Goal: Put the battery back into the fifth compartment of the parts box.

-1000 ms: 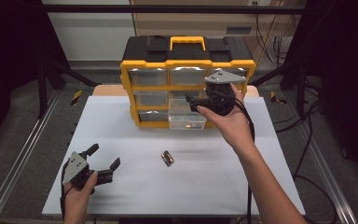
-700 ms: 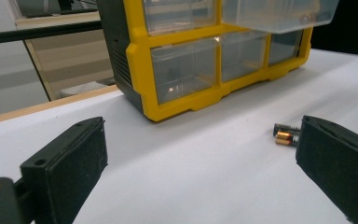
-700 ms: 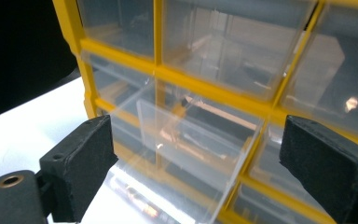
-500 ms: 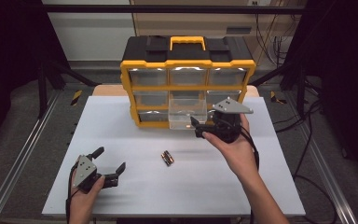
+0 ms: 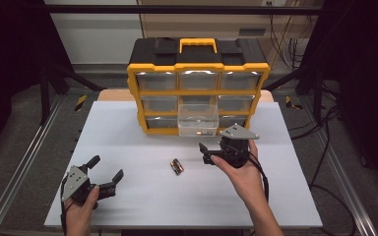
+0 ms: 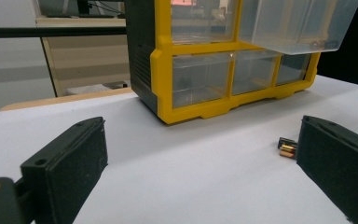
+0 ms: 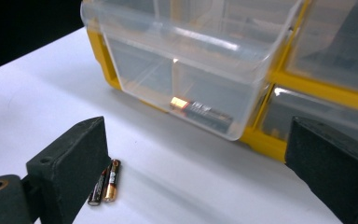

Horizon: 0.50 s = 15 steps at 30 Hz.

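Right gripper (image 5: 215,153), jaws just opened and empty: take the light, stiff, roll-prone batteries (image 7: 104,187) before the drawer (image 7: 191,60) across their middles.

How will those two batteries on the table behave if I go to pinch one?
The two batteries are small smooth cylinders lying side by side and touching, so one probably rolls or slips away under a sideways nudge. They look rigid, unlikely to deform. The right gripper has just been opening, nothing between its jaws; pinching one may disturb its neighbour.
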### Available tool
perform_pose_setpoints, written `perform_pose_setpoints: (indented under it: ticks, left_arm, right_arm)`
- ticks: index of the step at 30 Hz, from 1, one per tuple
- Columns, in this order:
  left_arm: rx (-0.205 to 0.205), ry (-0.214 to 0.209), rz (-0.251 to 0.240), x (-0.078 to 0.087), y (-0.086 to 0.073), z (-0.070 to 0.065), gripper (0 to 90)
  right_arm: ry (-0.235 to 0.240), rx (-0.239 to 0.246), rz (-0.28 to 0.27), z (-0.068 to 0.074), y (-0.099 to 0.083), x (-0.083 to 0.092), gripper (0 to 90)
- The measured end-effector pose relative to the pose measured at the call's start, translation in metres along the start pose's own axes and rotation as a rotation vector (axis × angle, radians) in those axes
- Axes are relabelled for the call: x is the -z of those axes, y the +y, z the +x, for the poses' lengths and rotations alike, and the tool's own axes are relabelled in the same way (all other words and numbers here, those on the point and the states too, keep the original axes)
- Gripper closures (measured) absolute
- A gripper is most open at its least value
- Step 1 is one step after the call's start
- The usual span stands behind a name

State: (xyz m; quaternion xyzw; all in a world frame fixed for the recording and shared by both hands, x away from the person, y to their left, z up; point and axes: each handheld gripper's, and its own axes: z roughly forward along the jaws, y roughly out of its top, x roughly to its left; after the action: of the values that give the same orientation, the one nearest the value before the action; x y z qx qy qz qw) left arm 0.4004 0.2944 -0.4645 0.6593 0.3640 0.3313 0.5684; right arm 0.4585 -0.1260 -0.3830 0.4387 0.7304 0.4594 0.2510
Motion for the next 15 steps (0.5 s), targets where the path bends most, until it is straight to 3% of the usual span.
perform_pose_setpoints:
  ticks: [5, 15]
  left_arm:
    - [-0.004, -0.005, 0.003, 0.002, 0.0, 0.001, 1.9]
    - [0.039, -0.048, -0.016, 0.002, -0.001, -0.002, 1.8]
  right_arm:
    - [-0.014, -0.02, 0.049, 0.007, -0.012, -0.012, 8.2]
    - [0.007, -0.031, 0.182, 0.023, -0.035, -0.042, 12.7]
